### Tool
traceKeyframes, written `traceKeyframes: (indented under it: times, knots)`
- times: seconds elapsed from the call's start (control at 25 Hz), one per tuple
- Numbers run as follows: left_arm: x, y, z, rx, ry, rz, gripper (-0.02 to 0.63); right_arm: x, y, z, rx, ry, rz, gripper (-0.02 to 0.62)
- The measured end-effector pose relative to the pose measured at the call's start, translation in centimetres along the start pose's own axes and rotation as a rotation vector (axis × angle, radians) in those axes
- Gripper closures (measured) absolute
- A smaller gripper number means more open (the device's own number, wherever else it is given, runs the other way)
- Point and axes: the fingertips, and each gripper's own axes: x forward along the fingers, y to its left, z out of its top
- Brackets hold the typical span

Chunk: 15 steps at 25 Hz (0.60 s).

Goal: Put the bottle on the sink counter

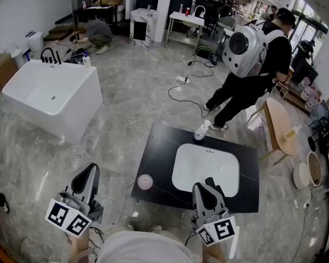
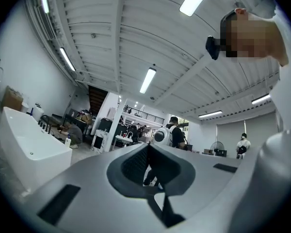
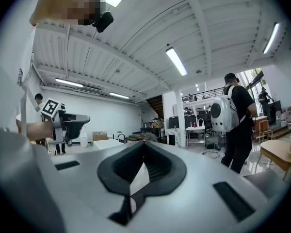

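Left hand-held gripper [image 1: 91, 170] sits low at my left with its jaws pressed together and nothing between them, hanging over the marble floor short of the table. A pink ball [image 1: 145, 182] rests on the near left corner of the black table [image 1: 160, 147], which has a white sink basin [image 1: 205, 169] sunk into its top. The white bottle [image 1: 200, 131] lies at the table's far edge, well apart from both grippers (I can't tell whether it rests on the top or on the floor just behind). My right hand-held gripper [image 1: 209, 183] hovers over the basin's near rim, jaws also closed and empty. Beyond the table stands a person [image 1: 247, 64] wearing a white backpack.
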Motion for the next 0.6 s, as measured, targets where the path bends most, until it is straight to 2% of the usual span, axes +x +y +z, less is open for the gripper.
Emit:
traceKeyframes:
  times: [0.16,0.28,0.6]
  knots:
    - [-0.7,0.6,0.2,-0.005,-0.006,0.052,0.592,-0.3,-0.7,0.2,0.001,-0.003,0.001,0.584]
    - [-0.6,0.3,0.1,0.009,0.002,0.042,0.592,0.1,-0.2,0.0,0.016,0.010,0.011,0.584]
    - [0.1,-0.3,-0.6,-0.024,0.020,0.038,0.592,1.5,0.7,0.2,0.024,0.014,0.065,0.584]
